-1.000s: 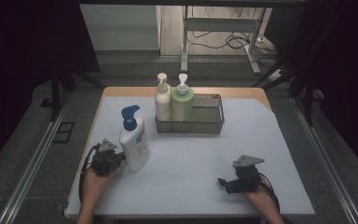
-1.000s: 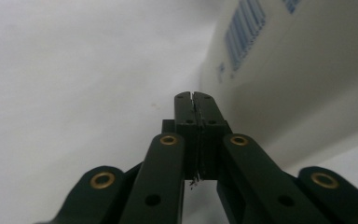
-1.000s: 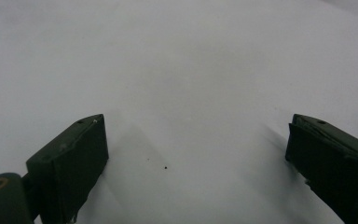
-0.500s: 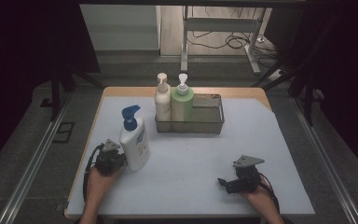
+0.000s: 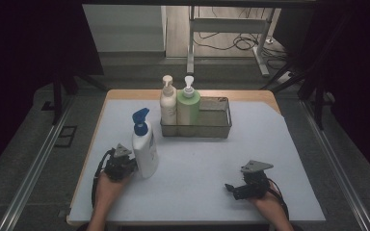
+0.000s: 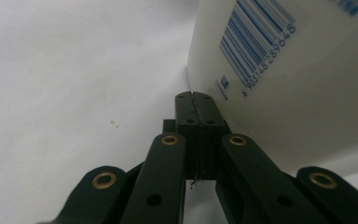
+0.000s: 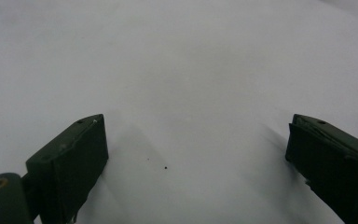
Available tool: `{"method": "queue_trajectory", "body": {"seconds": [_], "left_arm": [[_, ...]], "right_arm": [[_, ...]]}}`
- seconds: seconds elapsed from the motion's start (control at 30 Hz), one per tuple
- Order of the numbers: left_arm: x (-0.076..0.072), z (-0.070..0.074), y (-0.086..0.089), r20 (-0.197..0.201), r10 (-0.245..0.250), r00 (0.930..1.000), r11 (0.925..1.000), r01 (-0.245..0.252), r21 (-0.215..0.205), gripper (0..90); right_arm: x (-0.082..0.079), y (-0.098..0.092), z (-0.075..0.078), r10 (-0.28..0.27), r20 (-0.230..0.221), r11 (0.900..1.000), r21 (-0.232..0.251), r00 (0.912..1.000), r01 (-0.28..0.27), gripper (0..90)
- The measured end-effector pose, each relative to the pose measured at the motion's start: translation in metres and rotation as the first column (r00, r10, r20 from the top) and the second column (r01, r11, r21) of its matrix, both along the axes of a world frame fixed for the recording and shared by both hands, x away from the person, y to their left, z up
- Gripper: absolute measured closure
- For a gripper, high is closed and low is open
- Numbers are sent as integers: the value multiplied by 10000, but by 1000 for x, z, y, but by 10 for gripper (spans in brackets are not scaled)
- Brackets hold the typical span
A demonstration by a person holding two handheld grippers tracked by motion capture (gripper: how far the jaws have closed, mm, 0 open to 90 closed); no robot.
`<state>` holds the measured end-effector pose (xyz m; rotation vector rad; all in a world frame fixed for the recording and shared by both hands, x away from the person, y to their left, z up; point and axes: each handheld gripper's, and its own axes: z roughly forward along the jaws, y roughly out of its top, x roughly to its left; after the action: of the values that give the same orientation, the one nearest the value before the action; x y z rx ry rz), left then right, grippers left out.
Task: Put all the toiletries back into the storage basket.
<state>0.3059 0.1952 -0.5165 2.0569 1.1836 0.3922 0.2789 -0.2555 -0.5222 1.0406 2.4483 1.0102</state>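
While the left gripper (image 5: 125, 166) sits low on the white table cover (image 5: 197, 159), its jaws are pressed flat together w/ nothing between them; in the left gripper view the two black pads (image 6: 197, 114) meet edge to edge. The white lotion bottle (image 5: 144, 151) w/ the blue pump stands upright just beside that gripper, on its right side. In the left gripper view the bottle (image 6: 284, 70) rises right past the closed tips, barcode facing the camera; tips look to be at the bottle's base, but can't tell if they actually touch it. Nothing is held.

The right gripper (image 5: 238, 188) rests well apart from the bottle, on the other side of the cover. Its jaws stand wide open, and in the right gripper view there's bare white surface between the two pads (image 7: 72, 161), no object in them. A grey three-cornered plate (image 5: 256, 166) tops it.

Ahead of both grippers, toward the far edge, a wire basket (image 5: 219, 126) holds two more pump bottles in its left end: a cream one (image 5: 167, 103) and a green one (image 5: 189, 106), upright & side by side. The rest of the basket is to the right of those.
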Motion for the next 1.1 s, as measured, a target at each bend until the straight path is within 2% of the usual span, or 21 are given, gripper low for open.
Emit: {"method": "queue_trajectory", "body": {"seconds": [0.6,1.1], "left_arm": [[-2,3,-31,104,-943,9955,9954,942,167,894],[-6,6,-57,186,-1454,9892,9893,1452,137,895]], "right_arm": [[0,0,0,6,9,10000,-1,10000,-6,52],[0,0,0,-1,6,10000,3,10000,1,52]]}}
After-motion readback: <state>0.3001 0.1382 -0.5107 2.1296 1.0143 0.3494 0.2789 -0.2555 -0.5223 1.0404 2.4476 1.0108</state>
